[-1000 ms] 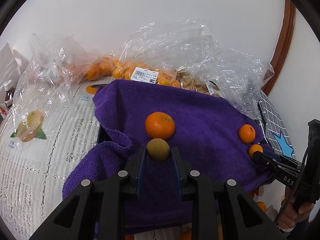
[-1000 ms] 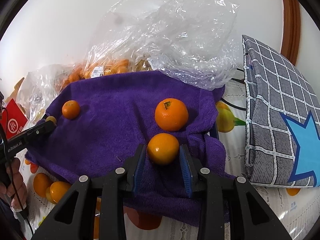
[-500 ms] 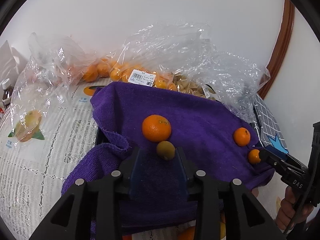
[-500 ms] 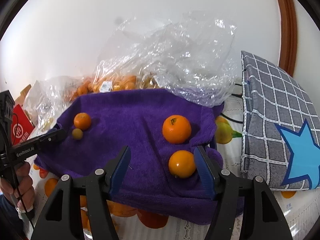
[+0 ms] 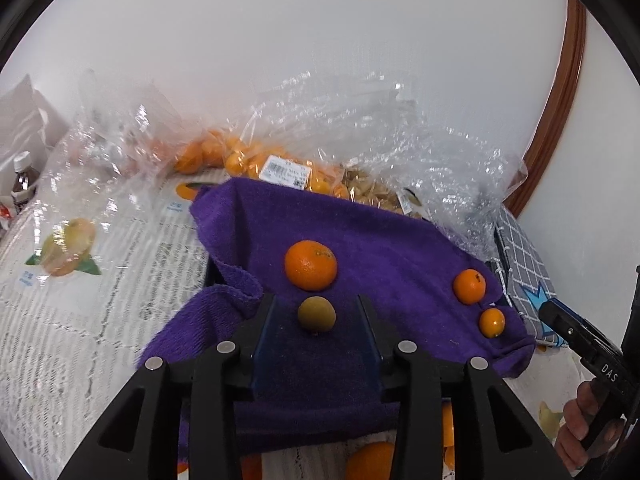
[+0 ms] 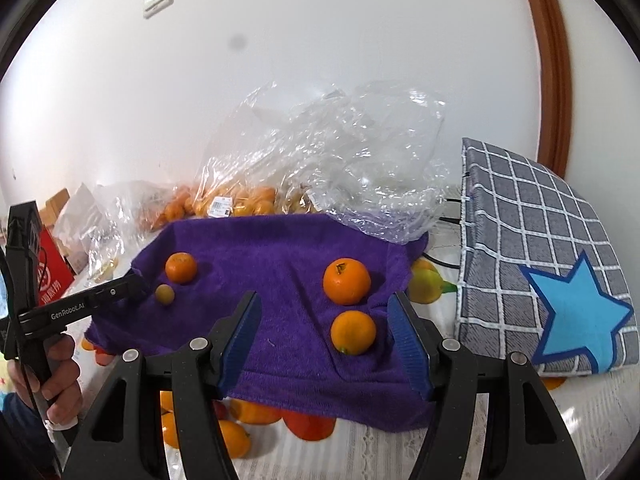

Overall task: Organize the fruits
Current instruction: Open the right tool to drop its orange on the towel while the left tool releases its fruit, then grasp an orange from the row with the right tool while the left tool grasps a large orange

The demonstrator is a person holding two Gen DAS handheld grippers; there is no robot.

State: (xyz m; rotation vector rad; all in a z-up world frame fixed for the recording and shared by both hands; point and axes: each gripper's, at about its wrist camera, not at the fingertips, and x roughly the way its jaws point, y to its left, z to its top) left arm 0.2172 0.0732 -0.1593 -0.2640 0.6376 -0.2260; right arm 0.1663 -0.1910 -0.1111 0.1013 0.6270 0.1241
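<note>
While its jaws have just been opening, the left gripper (image 5: 316,316) stands with a small greenish-brown fruit (image 5: 316,315) between its blue pads, and a clear gap shows on both sides, so the pads do not press it. The fruit lies on the purple towel (image 5: 384,248), just in front of a larger orange (image 5: 311,265). The right gripper (image 6: 326,332) is half open and holds nothing; a small orange fruit (image 6: 353,332) lies on the towel between its pads (image 6: 408,340), nearer the right one and not touching either. Behind it sits another orange (image 6: 346,281) with its stem end turned up. The round fruits show no long axis. On the left gripper's side, seen from the right wrist, one reads "GenRobot.AI"; on the right gripper (image 5: 576,336), seen from the left wrist, "DAS". A barcode label (image 5: 285,171) on the plastic bag (image 5: 360,128) of oranges is too small to read.
</note>
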